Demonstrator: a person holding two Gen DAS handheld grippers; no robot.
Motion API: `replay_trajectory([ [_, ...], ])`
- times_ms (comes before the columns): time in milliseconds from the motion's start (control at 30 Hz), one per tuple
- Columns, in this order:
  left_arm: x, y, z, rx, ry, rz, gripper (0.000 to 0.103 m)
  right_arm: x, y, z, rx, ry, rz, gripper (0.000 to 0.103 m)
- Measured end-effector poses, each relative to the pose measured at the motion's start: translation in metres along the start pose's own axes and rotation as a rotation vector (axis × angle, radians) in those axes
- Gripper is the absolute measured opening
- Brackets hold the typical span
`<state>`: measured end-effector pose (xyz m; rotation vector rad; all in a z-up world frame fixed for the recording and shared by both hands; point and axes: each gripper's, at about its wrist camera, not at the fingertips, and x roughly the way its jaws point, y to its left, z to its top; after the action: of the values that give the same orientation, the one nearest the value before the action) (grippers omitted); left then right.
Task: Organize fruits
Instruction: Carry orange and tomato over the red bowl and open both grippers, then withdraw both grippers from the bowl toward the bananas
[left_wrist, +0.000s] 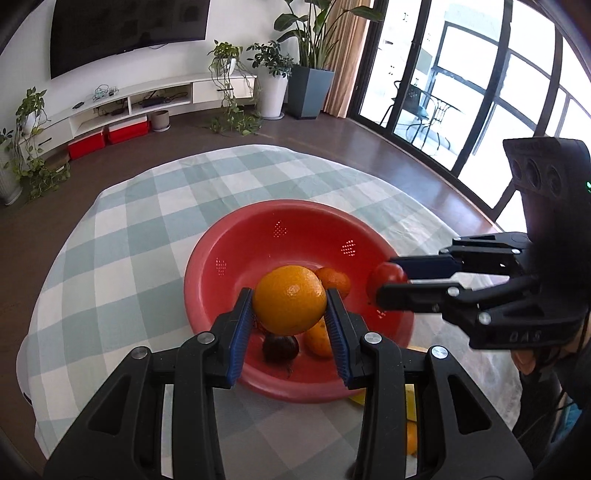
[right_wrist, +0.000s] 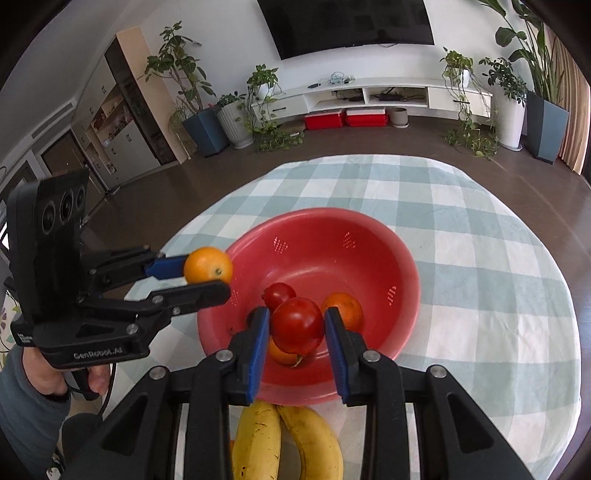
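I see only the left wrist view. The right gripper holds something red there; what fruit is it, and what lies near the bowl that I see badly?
Observer: The right gripper is shut on a tomato.
Operator: And the yellow thing by the bowl?
Observer: Two bananas lie side by side on the cloth, just before the red bowl.
Operator: Any more tomatoes?
Observer: Yes, a second tomato sits in the bowl.

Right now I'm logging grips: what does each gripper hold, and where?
Left gripper: orange, by its sides. Right gripper: tomato, by its sides.
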<state>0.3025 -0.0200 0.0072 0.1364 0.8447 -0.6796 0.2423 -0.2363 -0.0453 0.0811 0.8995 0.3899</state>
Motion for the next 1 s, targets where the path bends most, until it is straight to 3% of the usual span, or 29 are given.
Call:
replay_trajectory([
  [367,0.064,-0.014,0.009,0.09,0.108,0.072,0.036,0.035,0.002,-0.006,-0.059,0.115,-0.093,0.033],
  [733,0.085,-0.011,0.004,0.08,0.14,0.089,0.037,0.037,0.004,-0.01,-0.089,0.099,-0.127,0.033],
  [1000,0.085,-0.007,0.001,0.067,0.148,0.113,0.044,0.035,0.008,-0.012,-0.109,0.092,-0.15,0.034],
])
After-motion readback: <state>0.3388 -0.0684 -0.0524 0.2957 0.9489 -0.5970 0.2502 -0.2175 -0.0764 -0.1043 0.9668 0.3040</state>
